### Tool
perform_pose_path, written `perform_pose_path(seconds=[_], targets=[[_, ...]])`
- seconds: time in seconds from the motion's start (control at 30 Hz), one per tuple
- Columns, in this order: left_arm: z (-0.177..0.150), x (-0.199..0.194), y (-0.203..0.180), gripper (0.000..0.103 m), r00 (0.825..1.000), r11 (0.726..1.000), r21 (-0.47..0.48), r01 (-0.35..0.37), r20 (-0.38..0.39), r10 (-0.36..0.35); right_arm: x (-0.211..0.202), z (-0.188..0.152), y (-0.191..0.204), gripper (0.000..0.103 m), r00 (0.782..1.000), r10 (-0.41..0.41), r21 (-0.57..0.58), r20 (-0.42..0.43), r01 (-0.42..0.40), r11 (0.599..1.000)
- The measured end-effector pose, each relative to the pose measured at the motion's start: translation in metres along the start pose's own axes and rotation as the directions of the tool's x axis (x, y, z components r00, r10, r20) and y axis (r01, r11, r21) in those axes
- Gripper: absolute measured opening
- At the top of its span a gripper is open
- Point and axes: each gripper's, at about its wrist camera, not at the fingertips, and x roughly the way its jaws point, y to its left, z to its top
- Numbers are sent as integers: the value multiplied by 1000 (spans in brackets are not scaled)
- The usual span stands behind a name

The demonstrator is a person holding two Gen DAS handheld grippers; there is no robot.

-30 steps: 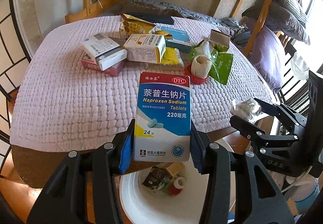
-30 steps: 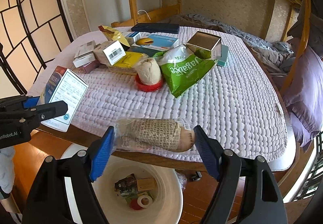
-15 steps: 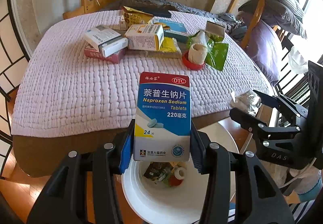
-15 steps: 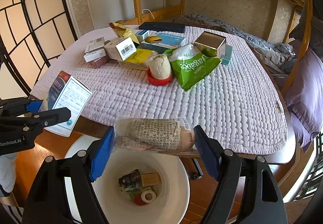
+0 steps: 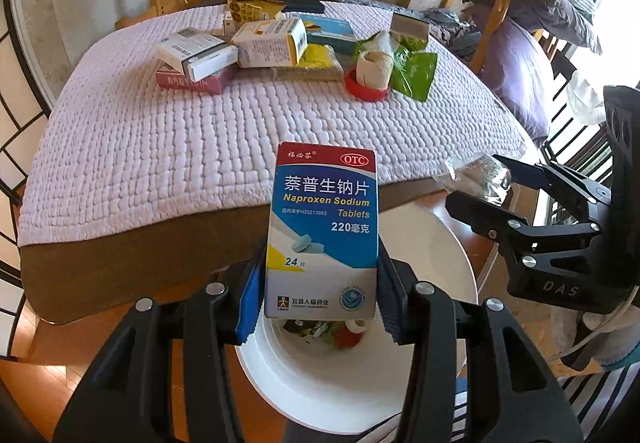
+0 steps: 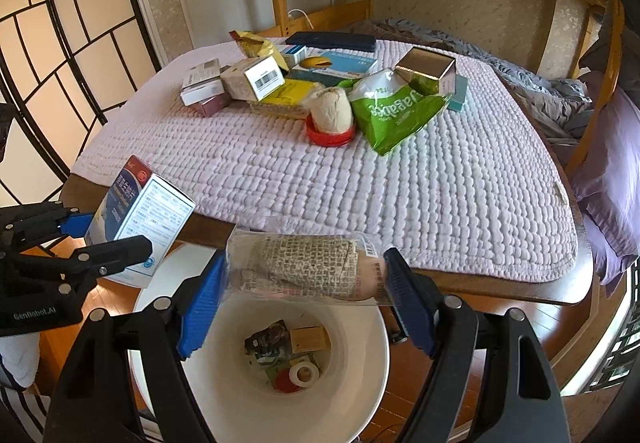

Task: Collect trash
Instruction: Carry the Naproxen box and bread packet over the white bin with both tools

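Observation:
My left gripper (image 5: 318, 303) is shut on a blue, white and red Naproxen tablet box (image 5: 324, 227), held upright above the white bin (image 5: 432, 239). In the right wrist view that same box (image 6: 140, 219) shows at the left. My right gripper (image 6: 304, 299) is shut on a wrapped bandage roll (image 6: 308, 267) in clear plastic, lying crosswise over the bin (image 6: 360, 395). In the left wrist view the roll (image 5: 476, 175) appears at the right edge. Inside the bin lie a small brown box (image 6: 310, 339), a tape ring (image 6: 304, 373) and wrappers.
A table with a pale quilted mat (image 6: 360, 171) holds several medicine boxes (image 6: 256, 83), a green snack bag (image 6: 396, 111), a gold box (image 6: 426, 69), a bandage on a red lid (image 6: 330, 119) and a dark phone (image 6: 330, 41). A wooden bunk bed stands behind.
The left gripper has drawn back from the table with the tablet box, so more of the bin shows beneath it. The right gripper holds almost still with the bandage roll.

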Motion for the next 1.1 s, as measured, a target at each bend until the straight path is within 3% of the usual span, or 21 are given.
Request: perform_pose_path(seconds=[1.1], targets=[[-31, 10, -24, 50, 997, 994, 113, 3, -74, 5, 5, -23, 13, 77, 996, 33, -14, -79, -34, 999]])
